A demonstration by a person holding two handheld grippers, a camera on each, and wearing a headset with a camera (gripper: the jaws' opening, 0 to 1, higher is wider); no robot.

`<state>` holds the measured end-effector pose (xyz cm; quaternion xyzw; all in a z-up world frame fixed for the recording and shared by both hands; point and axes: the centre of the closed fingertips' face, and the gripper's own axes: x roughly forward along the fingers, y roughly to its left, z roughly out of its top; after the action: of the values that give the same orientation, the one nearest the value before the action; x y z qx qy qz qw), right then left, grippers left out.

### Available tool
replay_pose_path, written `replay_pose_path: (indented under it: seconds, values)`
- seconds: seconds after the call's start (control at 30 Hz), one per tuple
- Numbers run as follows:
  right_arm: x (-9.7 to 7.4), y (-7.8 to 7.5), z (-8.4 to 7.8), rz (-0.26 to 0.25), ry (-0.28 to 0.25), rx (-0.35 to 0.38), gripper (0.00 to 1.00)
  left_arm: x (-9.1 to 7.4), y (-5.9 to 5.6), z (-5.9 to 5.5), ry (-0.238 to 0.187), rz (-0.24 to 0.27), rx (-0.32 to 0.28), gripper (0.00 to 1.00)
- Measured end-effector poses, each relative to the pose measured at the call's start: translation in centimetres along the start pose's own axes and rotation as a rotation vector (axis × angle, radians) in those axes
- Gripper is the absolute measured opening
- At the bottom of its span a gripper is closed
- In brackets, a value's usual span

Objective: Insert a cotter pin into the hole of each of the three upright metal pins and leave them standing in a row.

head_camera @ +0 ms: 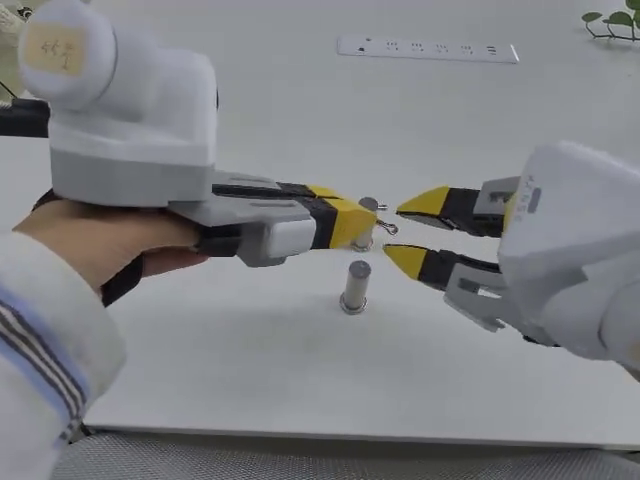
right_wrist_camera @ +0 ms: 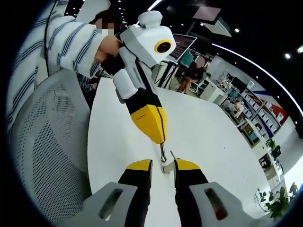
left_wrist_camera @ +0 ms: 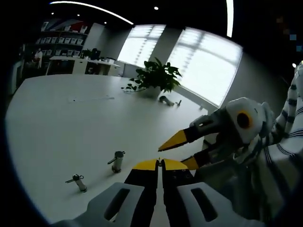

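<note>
a cotter pin (right_wrist_camera: pixel 163 152) is clamped in the closed left gripper (head_camera: pixel 365 225) just beside an upright metal pin (head_camera: pixel 368 205), with the right gripper (head_camera: pixel 395 230) held jaws apart around it; insertion seems underway, and next the hole must be lined up.

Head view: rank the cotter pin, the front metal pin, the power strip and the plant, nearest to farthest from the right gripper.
1. cotter pin, at the mouth of the right gripper's open jaws.
2. front metal pin, upright, slightly nearer the person.
3. power strip, at the far side.
4. plant, far right corner.
</note>
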<state>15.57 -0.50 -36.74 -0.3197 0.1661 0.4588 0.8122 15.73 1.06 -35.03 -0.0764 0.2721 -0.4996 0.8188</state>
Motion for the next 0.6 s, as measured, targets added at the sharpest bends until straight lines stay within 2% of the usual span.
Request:
replay_pose_path:
  seconds: [0.13, 0.27, 0.33, 0.43, 0.6]
  values:
    - [-0.1, -0.2, -0.3, 0.051, -0.024, 0.124, 0.17, -0.4, 0.0, 0.1, -0.007, -0.011, 0.033, 0.00]
    - [-0.3, -0.1, 0.0, 0.137, -0.071, 0.260, 0.18, -0.7, -0.2, 0.1, -0.013, -0.032, 0.070, 0.00]
    - [-0.5, 0.0, 0.2, 0.183, -0.094, 0.299, 0.20, -0.7, -0.3, 0.2, -0.021, -0.042, 0.092, 0.00]
    - [-0.6, 0.4, 0.1, 0.247, -0.088, 0.325, 0.23, -0.7, -0.8, 0.3, -0.029, -0.056, 0.110, 0.00]
    - [-0.6, 1.1, 0.0, 0.308, -0.083, 0.351, 0.19, -0.6, -2.0, 0.5, -0.043, -0.091, 0.217, 0.00]
